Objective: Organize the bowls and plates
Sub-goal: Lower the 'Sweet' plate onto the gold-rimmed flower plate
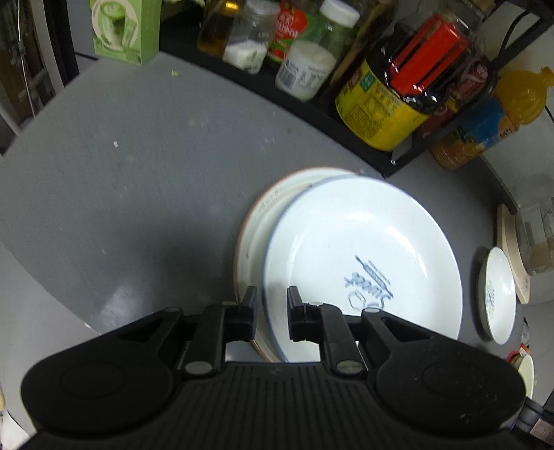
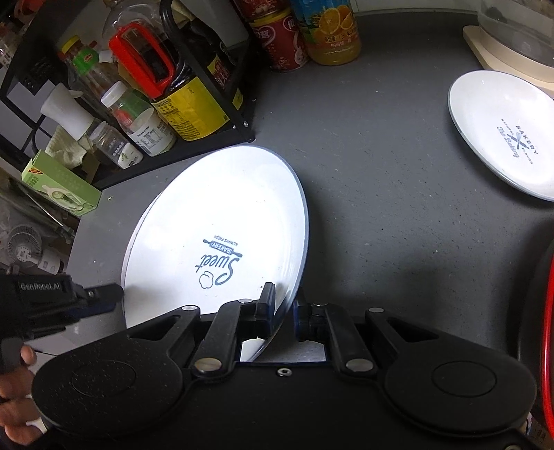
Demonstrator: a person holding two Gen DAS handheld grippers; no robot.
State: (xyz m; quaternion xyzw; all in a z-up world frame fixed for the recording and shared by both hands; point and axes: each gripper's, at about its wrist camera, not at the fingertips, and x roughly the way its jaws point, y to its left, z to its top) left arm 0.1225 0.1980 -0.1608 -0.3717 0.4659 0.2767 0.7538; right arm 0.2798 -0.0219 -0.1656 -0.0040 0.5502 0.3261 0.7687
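Note:
A white blue-rimmed plate printed "Sweet" [image 1: 363, 242] [image 2: 214, 221] hangs tilted over a beige-rimmed plate [image 1: 256, 221] on the grey counter, offset to its right. My right gripper [image 2: 284, 308] is shut on the plate's near right rim. My left gripper [image 1: 271, 301] straddles the near left rim, with a small gap showing beside the left finger, so the pads do not press. In the right wrist view its tip [image 2: 104, 294] sits at the plate's left edge, with a person's hand [image 2: 14, 380] behind it. A second white plate printed "Bakery" [image 2: 502, 135] [image 1: 497, 294] lies flat at the right.
A black rack [image 1: 346, 138] [image 2: 242, 131] full of bottles and jars stands right behind the plates. A green box [image 1: 124, 31] sits far left, a juice bottle [image 2: 332, 31] and a red can [image 2: 280, 41] at the back. A cream appliance base [image 2: 502, 45] and a red-rimmed object [image 2: 547, 346] bound the right.

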